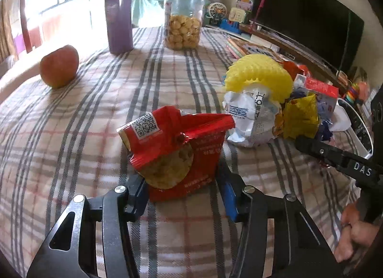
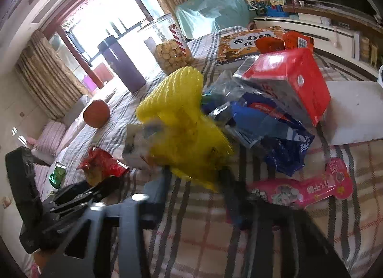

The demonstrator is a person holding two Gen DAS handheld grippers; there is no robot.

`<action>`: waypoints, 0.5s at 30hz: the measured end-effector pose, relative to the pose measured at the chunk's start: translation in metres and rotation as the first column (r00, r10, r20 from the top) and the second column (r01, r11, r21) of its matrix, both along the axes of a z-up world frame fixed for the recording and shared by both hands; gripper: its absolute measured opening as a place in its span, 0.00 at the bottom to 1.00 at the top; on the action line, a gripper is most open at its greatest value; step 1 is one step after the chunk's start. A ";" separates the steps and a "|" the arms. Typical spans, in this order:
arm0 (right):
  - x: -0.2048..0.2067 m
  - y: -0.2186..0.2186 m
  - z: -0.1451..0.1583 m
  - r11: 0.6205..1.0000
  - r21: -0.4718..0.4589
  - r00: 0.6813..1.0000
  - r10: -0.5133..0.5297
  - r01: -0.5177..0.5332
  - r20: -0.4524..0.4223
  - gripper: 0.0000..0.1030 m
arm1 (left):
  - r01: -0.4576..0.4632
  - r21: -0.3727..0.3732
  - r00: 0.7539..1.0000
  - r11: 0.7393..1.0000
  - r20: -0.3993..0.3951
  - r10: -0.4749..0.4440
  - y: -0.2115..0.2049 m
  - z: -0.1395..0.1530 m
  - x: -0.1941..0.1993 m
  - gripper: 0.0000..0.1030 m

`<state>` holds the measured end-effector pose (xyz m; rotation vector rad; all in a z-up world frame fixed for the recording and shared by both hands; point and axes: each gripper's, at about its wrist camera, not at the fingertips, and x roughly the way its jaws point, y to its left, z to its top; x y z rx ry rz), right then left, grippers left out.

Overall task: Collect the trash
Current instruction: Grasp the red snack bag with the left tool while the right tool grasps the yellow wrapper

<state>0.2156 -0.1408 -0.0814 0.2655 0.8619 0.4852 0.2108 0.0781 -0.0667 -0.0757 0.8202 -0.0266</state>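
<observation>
While the plaid tablecloth [image 1: 79, 139] carries most of the clutter, we hold our left gripper [image 1: 184, 196] low over it with a red biscuit wrapper [image 1: 177, 151] standing between its blue-padded fingers [image 1: 229, 196]. Both pads sit against the wrapper's lower sides, so we have it pinched, jaws partly closed around its width.

Just beyond it and to the right lies the trash heap: a crumpled white wrapper [image 1: 251, 120], a yellow foam fruit net [image 1: 258, 76] on top of it, a gold foil scrap [image 1: 299, 115] beside it, and a red carton [image 1: 320, 86] behind.

Seen from the right wrist, our right gripper [image 2: 196, 175] is blurred, its fingers reaching under the near edge of that yellow net [image 2: 182, 120]. The jaws are drawn nearly together, but whether they grip the net we cannot tell. A blue plastic bag [image 2: 284, 146] and the red carton [image 2: 294, 79] sit just right of the net; a pink packet [image 2: 306, 187] lies apart, nearer us.

Farther back stand an apple [image 1: 59, 66], a purple flask [image 1: 118, 14] and a clear jar of snacks [image 1: 183, 21].
</observation>
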 end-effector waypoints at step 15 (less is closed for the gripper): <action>-0.058 -0.026 0.029 0.996 0.064 0.995 0.050 -0.055 0.086 0.06 | 0.086 -0.074 0.995 0.994 0.050 -0.082 -0.034 0.021 -0.054 0.25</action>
